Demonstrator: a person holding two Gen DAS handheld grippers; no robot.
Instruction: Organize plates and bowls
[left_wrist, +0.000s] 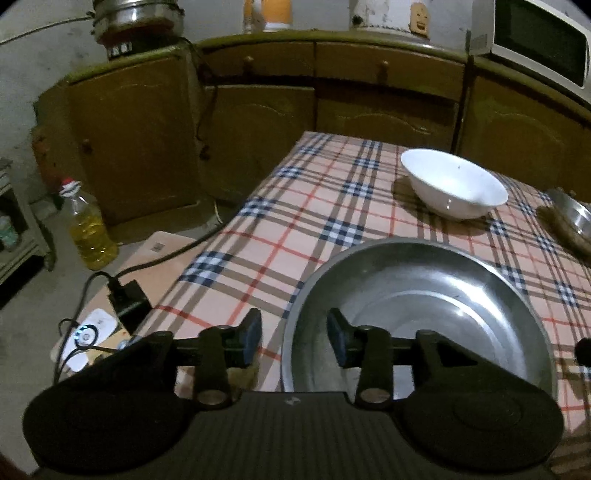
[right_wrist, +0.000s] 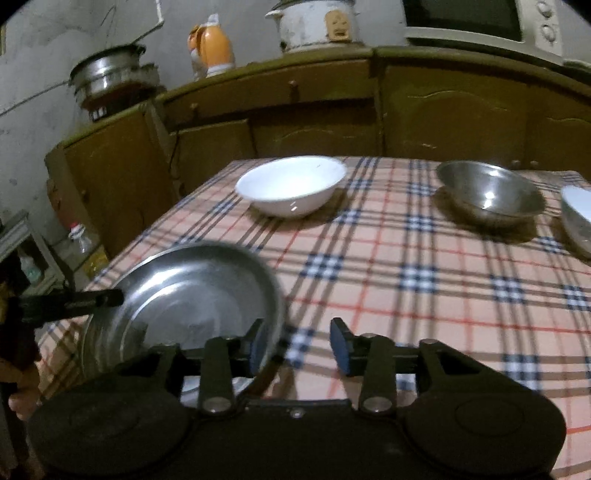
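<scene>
A wide steel plate (left_wrist: 424, 314) (right_wrist: 184, 295) lies at the near left corner of the plaid-covered table (left_wrist: 295, 221) (right_wrist: 406, 277). My left gripper (left_wrist: 294, 336) is open and straddles the plate's left rim, with neither pad pressing on it. My right gripper (right_wrist: 298, 343) is open astride the plate's right rim; its left pad (right_wrist: 258, 343) sits over the plate and its right pad stands clear above the cloth. Further back stands a white bowl (left_wrist: 454, 184) (right_wrist: 291, 184). To the right of it are a steel bowl (right_wrist: 487, 192) (left_wrist: 576, 218) and a second white bowl (right_wrist: 580, 218), cut off by the frame.
Brown cabinets (left_wrist: 258, 122) run close behind the table, with a microwave (left_wrist: 539, 40), a pot (right_wrist: 317, 22) and a steel steamer (right_wrist: 107, 77) on top. On the floor to the left are an oil bottle (left_wrist: 88, 229), a power strip (left_wrist: 88, 332) and cables.
</scene>
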